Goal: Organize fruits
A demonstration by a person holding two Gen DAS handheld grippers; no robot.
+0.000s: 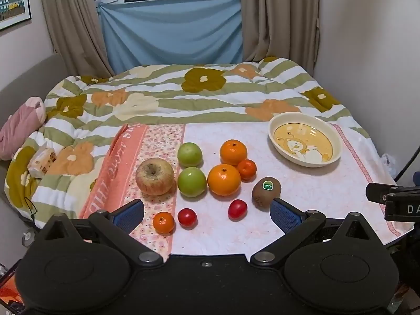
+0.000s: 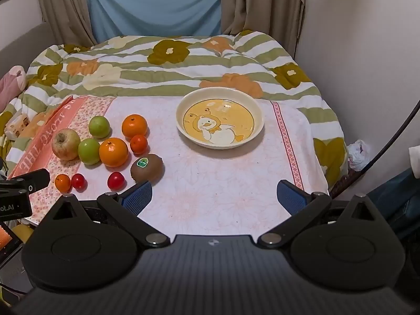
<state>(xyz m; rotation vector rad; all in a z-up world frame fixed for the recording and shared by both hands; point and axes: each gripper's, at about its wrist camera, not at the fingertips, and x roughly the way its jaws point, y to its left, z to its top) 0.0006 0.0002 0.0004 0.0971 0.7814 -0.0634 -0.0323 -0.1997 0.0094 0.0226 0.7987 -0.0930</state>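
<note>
Fruit lies in a cluster on the pink table mat [image 1: 302, 191]: a yellowish apple [image 1: 155, 176], two green fruits [image 1: 191, 182], two oranges [image 1: 224, 179], a small tangerine [image 1: 246, 169], a kiwi with a green sticker [image 1: 266, 192], two red tomatoes [image 1: 237, 209] and a tiny orange [image 1: 163, 222]. A cream dish with a duck picture [image 1: 275, 131] [image 2: 181, 126] stands empty at the right. My left gripper [image 1: 207, 214] hovers open over the near fruits, holding nothing. My right gripper [image 2: 214, 195] is open over bare mat, with the kiwi [image 2: 147, 168] just beyond its left finger.
A flowered striped quilt [image 1: 183, 97] covers the bed behind the table. A pink cushion [image 1: 18, 126] and a tissue pack [image 1: 42, 162] lie at the left. Curtains and a blue cloth hang at the back. A wall stands close on the right.
</note>
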